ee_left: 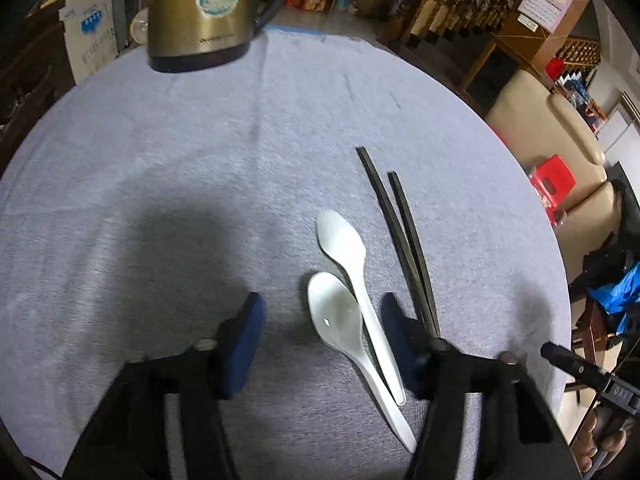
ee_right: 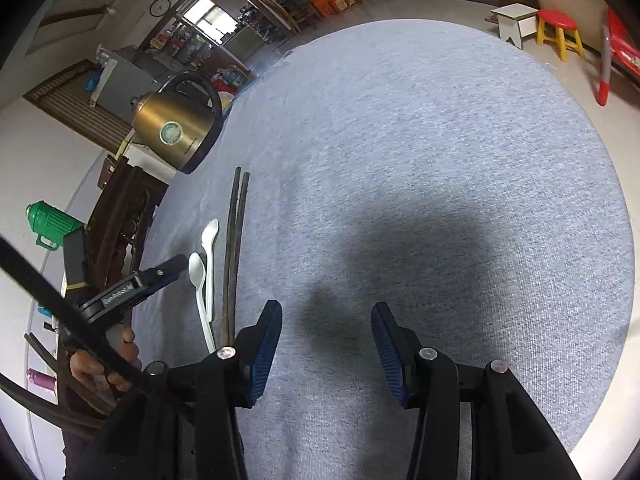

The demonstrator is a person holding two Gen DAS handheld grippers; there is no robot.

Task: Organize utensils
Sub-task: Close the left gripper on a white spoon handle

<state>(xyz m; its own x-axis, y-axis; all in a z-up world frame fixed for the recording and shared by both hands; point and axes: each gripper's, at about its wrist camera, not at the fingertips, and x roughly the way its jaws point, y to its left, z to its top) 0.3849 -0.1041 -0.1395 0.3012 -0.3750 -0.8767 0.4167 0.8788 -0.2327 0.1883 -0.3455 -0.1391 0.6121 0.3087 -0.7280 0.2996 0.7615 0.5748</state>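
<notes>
Spoons (ee_left: pixel 352 304) | two white, overlapped, left of chopsticks (ee_left: pixel 400 236) on grey cloth (ee_left: pixel 200 168) | judged light, glazed, slippery, chippable; handle grip advised | left gripper (ee_left: pixel 320 316) jaws apart, straddling them; right gripper (ee_right: pixel 326 344) apart, empty

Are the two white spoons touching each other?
Touching. The left wrist view shows the nearer spoon lying across the farther spoon, handles overlapping.

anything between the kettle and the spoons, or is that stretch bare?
Bare grey cloth only, per the left wrist view: nothing lies between the kettle and the two white spoons. The chopsticks lie off to the spoons' right.
</notes>
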